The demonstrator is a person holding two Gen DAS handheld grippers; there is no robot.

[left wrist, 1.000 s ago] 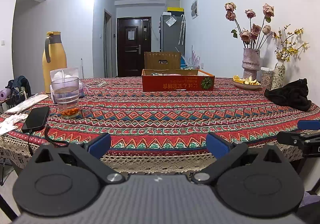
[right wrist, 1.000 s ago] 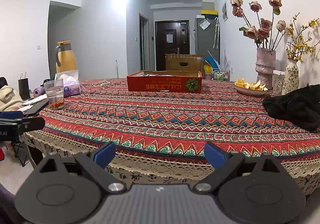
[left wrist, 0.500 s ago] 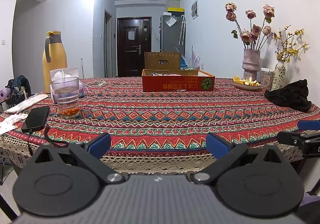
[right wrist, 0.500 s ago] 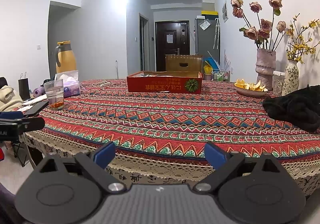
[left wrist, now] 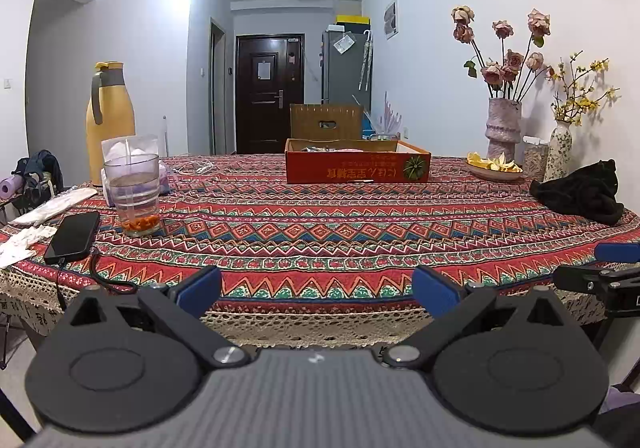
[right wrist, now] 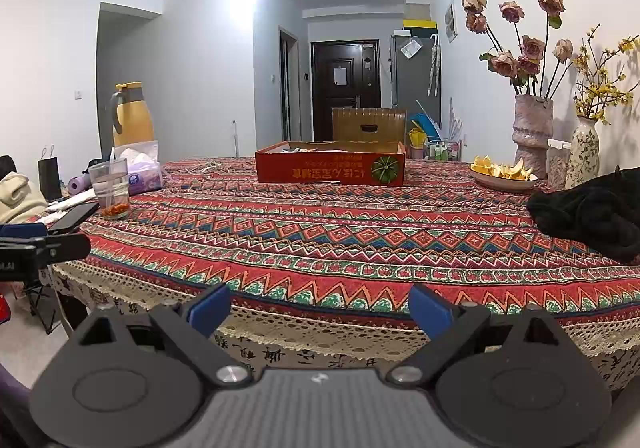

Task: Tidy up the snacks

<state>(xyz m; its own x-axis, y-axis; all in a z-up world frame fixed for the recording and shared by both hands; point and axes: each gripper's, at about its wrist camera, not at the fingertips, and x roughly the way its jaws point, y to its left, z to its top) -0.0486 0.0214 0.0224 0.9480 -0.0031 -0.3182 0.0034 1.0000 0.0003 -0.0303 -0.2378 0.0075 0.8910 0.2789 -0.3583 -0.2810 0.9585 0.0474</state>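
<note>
A shallow red cardboard box [left wrist: 358,167] holding snack packets stands at the far middle of the table; it also shows in the right wrist view [right wrist: 330,167]. A brown wooden crate [left wrist: 326,121] stands behind it. My left gripper [left wrist: 318,290] is open and empty, held off the table's near edge. My right gripper [right wrist: 319,308] is open and empty, also off the near edge, to the right of the left one. Each gripper's tip shows at the side of the other's view.
The table has a patterned red cloth [left wrist: 340,232]. On the left stand a glass [left wrist: 134,193], a black phone [left wrist: 74,232], a tissue pack and a yellow jug [left wrist: 110,119]. On the right are a fruit plate [left wrist: 496,167], two vases [left wrist: 504,123] and black cloth [left wrist: 580,193].
</note>
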